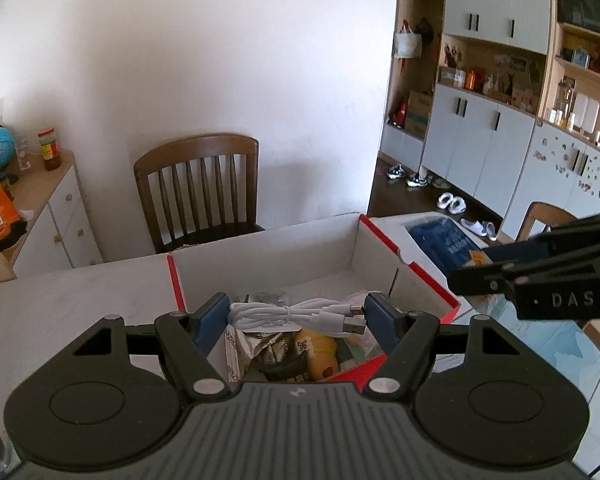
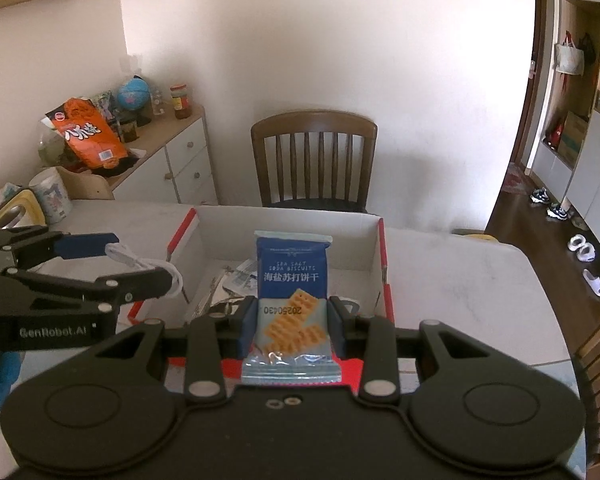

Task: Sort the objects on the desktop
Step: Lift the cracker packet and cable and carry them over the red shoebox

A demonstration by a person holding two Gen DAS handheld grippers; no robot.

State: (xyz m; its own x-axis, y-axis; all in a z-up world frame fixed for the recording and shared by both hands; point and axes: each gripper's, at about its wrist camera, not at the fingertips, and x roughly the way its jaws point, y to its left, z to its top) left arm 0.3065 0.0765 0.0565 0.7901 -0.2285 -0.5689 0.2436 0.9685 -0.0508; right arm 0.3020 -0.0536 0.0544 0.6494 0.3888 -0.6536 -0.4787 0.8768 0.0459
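My left gripper [image 1: 296, 314] is shut on a coiled white USB cable [image 1: 292, 316] and holds it over the near end of a red-and-white cardboard box [image 1: 268, 256]. The box holds several wrappers and a yellow toy [image 1: 320, 350]. My right gripper [image 2: 292, 320] is shut on a blue soda biscuit packet [image 2: 292, 284], upright above the same box [image 2: 284, 228]. In the right wrist view the left gripper [image 2: 140, 264] shows at the left with the cable [image 2: 140, 262]. In the left wrist view the right gripper [image 1: 460, 276] shows at the right with the packet [image 1: 448, 244].
The box sits on a pale marble table [image 2: 460, 280]. A wooden chair [image 2: 314, 160] stands behind it against the wall. A white sideboard [image 2: 180, 152] with an orange snack bag [image 2: 88, 132], globe and jar stands at the left. A paper roll [image 2: 54, 196] sits at the table's left.
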